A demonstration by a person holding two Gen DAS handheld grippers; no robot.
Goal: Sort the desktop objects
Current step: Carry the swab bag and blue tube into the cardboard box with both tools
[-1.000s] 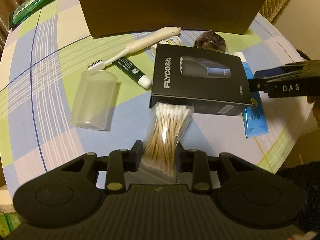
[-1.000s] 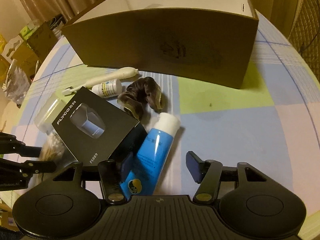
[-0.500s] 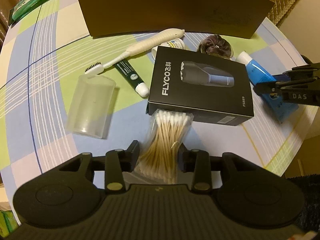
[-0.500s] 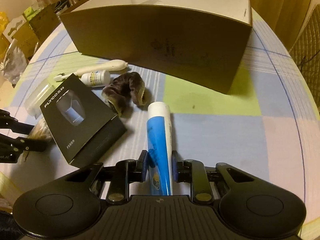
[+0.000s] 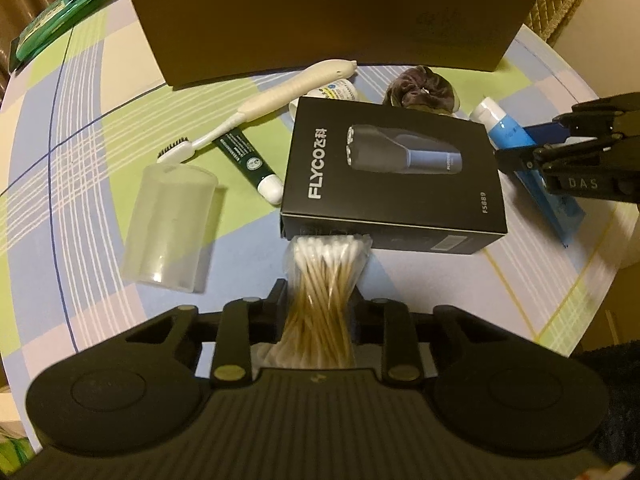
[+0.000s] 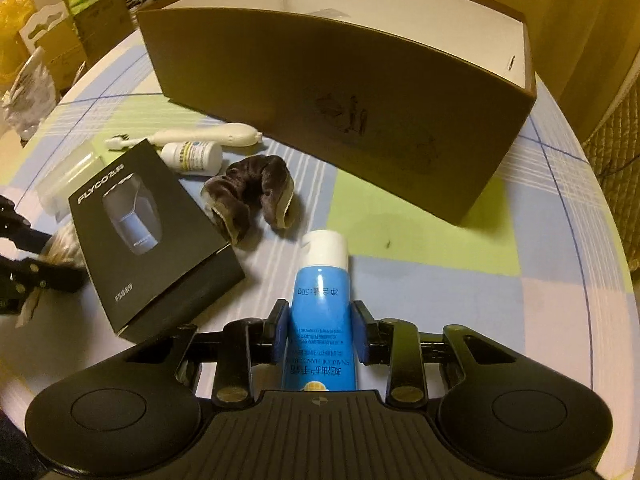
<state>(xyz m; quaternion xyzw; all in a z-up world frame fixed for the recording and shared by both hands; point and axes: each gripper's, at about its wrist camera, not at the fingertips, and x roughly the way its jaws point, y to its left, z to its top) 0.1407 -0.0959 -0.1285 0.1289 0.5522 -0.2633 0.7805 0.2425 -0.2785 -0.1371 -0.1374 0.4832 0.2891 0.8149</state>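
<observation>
Left gripper [image 5: 320,300] closing on cotton swabs [image 5: 326,268]; shaver box [image 5: 394,172] abuts tips.

What I can read here
Black box [image 5: 394,176]: "FLYCO", "FS889". My right gripper [image 5: 520,148]: "DAS". Blue tube [image 6: 322,320]: "50g".

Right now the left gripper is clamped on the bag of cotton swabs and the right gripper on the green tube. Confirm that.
Not quite. The right gripper is shut on the blue tube, as the right wrist view shows. The green tube lies untouched beside the toothbrush. The left gripper does have the bag of cotton swabs between its closing jaws.
</observation>
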